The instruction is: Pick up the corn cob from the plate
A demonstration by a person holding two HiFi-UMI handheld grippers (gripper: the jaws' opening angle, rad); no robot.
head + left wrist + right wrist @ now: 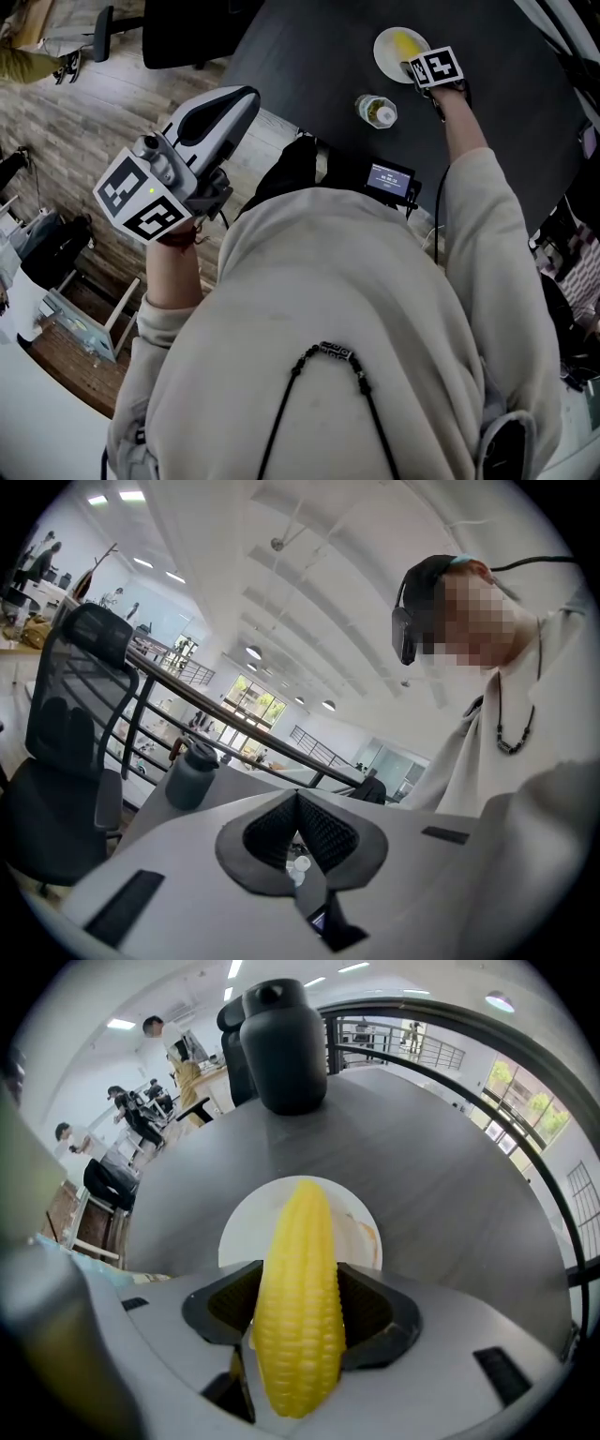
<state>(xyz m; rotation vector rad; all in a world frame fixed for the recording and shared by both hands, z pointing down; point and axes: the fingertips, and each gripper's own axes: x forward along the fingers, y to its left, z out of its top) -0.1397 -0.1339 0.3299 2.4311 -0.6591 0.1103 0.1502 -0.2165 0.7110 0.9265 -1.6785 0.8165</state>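
A yellow corn cob (298,1307) lies lengthwise between the dark pads (370,1312) of my right gripper (300,1321), which is shut on it. The cob's tip points over a white plate (242,1232) on the dark table. I cannot tell whether the cob touches the plate. In the head view the right gripper (411,58) is at the near edge of the plate (386,52), with a yellow patch of corn cob (405,41) showing. My left gripper (248,94) is held up off the table's left side. In its own view the left gripper (298,803) is shut with nothing held.
A black flask (284,1044) stands beyond the plate. A small clear bottle (376,111) and a black device with a lit screen (388,177) sit on the dark table (309,47) near the person. An office chair (70,733) stands past the table, and several people are at desks far off.
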